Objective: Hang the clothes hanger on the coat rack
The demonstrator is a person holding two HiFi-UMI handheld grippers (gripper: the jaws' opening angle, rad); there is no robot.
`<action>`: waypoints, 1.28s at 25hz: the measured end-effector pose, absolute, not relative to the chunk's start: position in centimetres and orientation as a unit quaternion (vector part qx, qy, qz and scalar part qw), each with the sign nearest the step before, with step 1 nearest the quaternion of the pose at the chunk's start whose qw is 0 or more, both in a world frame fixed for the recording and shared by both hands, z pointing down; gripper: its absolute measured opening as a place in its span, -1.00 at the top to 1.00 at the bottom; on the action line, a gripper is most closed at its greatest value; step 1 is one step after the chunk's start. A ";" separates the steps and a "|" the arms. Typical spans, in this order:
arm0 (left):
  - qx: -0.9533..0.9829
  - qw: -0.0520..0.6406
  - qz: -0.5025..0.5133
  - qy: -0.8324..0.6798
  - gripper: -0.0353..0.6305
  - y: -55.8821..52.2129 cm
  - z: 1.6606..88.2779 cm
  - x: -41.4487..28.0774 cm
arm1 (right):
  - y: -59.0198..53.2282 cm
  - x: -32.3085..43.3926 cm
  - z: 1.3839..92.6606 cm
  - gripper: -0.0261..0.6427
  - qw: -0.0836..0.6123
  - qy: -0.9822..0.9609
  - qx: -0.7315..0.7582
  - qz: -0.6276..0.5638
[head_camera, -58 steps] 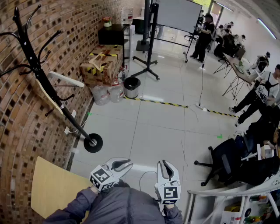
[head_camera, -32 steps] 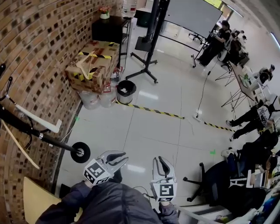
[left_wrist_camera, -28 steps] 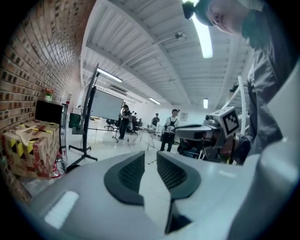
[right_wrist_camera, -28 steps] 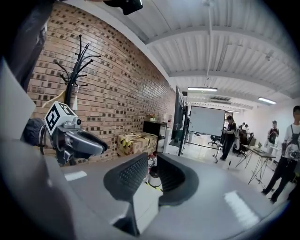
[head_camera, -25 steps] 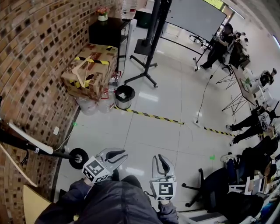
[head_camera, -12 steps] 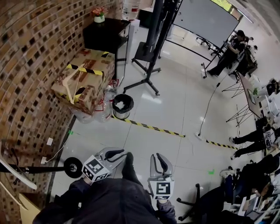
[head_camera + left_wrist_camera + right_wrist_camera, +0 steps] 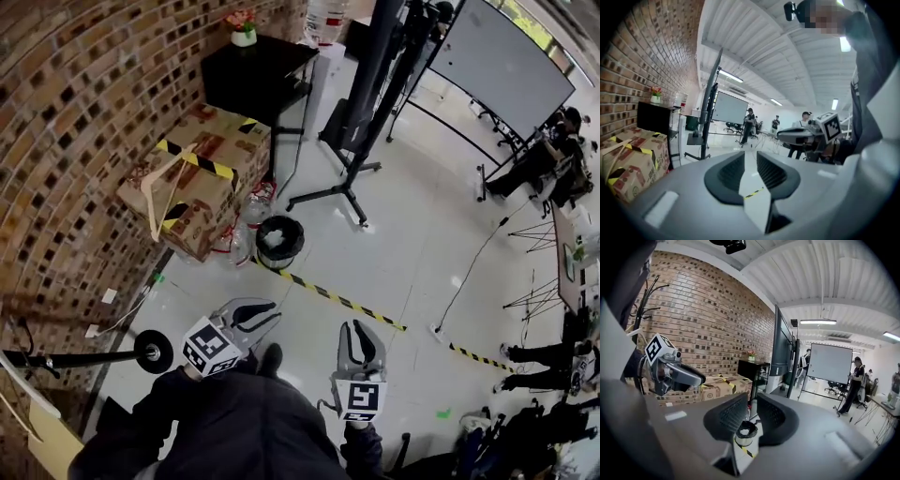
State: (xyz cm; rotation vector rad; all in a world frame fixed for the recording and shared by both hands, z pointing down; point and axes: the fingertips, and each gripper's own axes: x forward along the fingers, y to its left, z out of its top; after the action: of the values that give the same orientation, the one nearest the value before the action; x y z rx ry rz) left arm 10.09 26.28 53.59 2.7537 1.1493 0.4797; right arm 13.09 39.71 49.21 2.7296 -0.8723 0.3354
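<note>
The black coat rack shows only at the lower left of the head view, as its round base [image 7: 153, 351] and its pole [image 7: 66, 359]. A white hanger [image 7: 19, 384] hangs on it at the frame edge. In the right gripper view the rack's hooks [image 7: 645, 300] rise against the brick wall at far left. My left gripper [image 7: 272, 314] and right gripper [image 7: 362, 328] are held side by side in front of my body, pointing away from the rack. Both are shut and empty. The left gripper's jaws [image 7: 750, 157] frame bare floor, the right gripper's jaws [image 7: 751, 401] a black bin.
A taped cardboard box [image 7: 192, 187] sits by the brick wall, with a black bin [image 7: 279, 239] and a black cabinet [image 7: 253, 75] nearby. A black stand's legs [image 7: 349, 192] spread over the floor. Yellow-black tape [image 7: 347, 302] crosses the tiles. People [image 7: 539, 164] are at far right.
The view has swung along the wall: the coat rack has slid to the lower left corner, and the box and bin have come nearer. Both grippers stay shut and empty.
</note>
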 end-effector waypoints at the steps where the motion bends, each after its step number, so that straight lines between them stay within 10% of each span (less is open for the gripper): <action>1: 0.911 0.061 0.161 0.373 0.71 25.8 53.7 10.9 | 39.2 14.2 49.3 0.73 0.129 -0.307 0.936 0.117; 18: 0.959 0.136 0.182 0.170 0.60 0.6 57.7 24.6 | 10.0 31.7 50.0 0.73 0.178 -0.508 0.837 0.099; 32: 0.955 0.219 0.194 -0.053 0.53 -17.7 63.0 22.1 | -13.0 32.1 50.5 0.74 0.228 -0.674 0.699 0.072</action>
State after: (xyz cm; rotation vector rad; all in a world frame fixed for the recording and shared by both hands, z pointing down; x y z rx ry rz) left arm 22.05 -17.73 63.05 2.6419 -0.1459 0.5365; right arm 32.05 -13.03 50.47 1.9254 -1.8550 0.1996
